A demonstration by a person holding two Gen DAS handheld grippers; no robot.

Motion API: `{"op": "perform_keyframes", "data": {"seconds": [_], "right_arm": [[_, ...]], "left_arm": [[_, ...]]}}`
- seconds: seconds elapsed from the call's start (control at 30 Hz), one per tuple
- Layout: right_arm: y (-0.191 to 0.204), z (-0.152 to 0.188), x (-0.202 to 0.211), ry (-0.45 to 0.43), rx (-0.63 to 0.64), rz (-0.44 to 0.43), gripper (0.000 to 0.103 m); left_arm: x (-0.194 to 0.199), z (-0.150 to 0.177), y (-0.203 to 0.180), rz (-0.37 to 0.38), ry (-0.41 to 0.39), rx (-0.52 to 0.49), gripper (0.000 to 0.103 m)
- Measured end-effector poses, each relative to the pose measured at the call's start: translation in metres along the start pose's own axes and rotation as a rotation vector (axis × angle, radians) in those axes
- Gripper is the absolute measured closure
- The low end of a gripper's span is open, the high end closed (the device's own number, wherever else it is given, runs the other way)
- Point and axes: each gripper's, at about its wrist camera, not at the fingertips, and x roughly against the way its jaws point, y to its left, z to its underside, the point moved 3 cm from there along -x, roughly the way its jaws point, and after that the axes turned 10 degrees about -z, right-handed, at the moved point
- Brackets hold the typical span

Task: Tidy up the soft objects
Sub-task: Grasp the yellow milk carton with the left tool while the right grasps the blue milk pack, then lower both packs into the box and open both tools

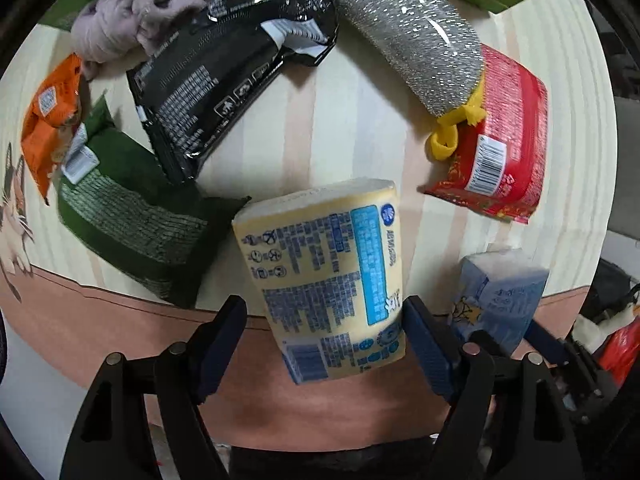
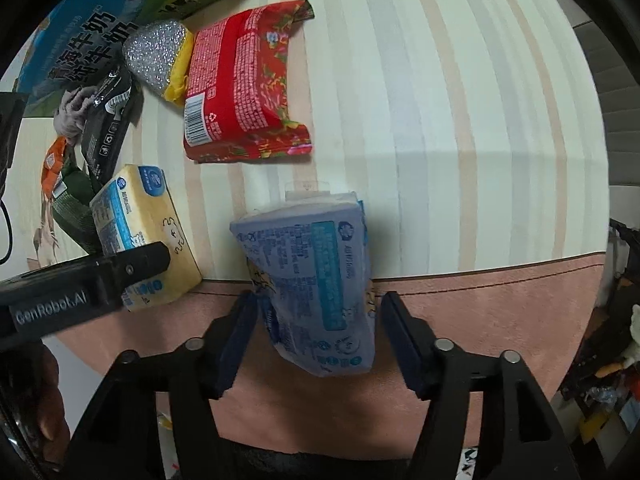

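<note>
A yellow tissue pack (image 1: 324, 276) lies on the striped table near its front edge, between the jaws of my left gripper (image 1: 324, 340), which stand open; the right pad is at the pack's side, the left pad is apart from it. The pack also shows in the right wrist view (image 2: 144, 232). A blue tissue pack (image 2: 316, 292) lies between the open jaws of my right gripper (image 2: 316, 336), with small gaps on both sides. It also shows in the left wrist view (image 1: 500, 292).
A red pack (image 1: 500, 136), a silver-and-yellow scouring sponge (image 1: 412, 28), a black pack (image 1: 224, 64), a green pack (image 1: 132, 216), an orange pack (image 1: 48, 116) and a grey cloth (image 1: 128, 12) lie in an arc. A milk carton box (image 2: 80, 24) stands behind. The table's pink front edge (image 2: 500, 300) is close.
</note>
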Motion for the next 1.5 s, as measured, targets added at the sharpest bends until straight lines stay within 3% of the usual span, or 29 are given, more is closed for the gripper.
{"op": "perform_keyframes", "data": {"seconds": [0.07,0.13,0.2,0.33,0.53,0.63,0.77,0.87,0.97,1.03,1.13,1.3,1.5], "right_arm": [[0.001,-0.001,-0.007,0.017,-0.004,0.006,0.036],[-0.002,0.001,-0.017,0.031,-0.017,-0.001,0.037],[-0.006,0.002,-0.022,0.035,-0.029,-0.012,0.051],[-0.013,0.009,-0.013,0.009,-0.016,-0.009,0.066],[-0.009,0.020,0.013,-0.016,0.013,-0.074,0.072],[0.004,0.028,0.051,-0.045,0.051,-0.147,0.072],[0.044,0.013,0.111,-0.112,0.125,-0.226,0.072],[0.084,-0.013,0.158,-0.168,0.181,-0.279,0.072],[0.117,-0.060,0.188,-0.226,0.217,-0.286,0.072],[0.136,-0.098,0.192,-0.271,0.232,-0.245,0.072],[0.157,-0.157,0.173,-0.277,0.211,-0.221,0.072],[0.178,-0.245,0.139,-0.243,0.174,-0.138,0.072],[0.188,-0.316,0.119,-0.191,0.151,-0.077,0.072]], "left_arm": [[-0.010,-0.005,-0.007,-0.017,-0.002,0.017,0.026],[-0.019,-0.006,-0.006,-0.009,-0.011,0.028,0.041],[-0.024,0.000,-0.007,-0.009,-0.032,0.050,0.042],[-0.017,0.022,-0.006,-0.037,-0.092,0.058,0.042],[0.042,0.072,-0.003,0.005,-0.216,0.049,0.042],[0.083,0.089,0.011,0.043,-0.287,0.062,0.042],[0.163,0.080,0.042,0.096,-0.362,0.060,0.042],[0.214,0.029,0.050,0.129,-0.397,0.043,0.042],[0.226,-0.027,0.064,0.115,-0.419,0.040,0.042],[0.233,-0.068,0.076,0.106,-0.414,0.038,0.042],[0.224,-0.130,0.086,0.149,-0.368,0.021,0.042],[0.197,-0.221,0.082,0.150,-0.307,-0.027,0.042],[0.171,-0.287,0.069,0.180,-0.233,-0.070,0.042]]}}
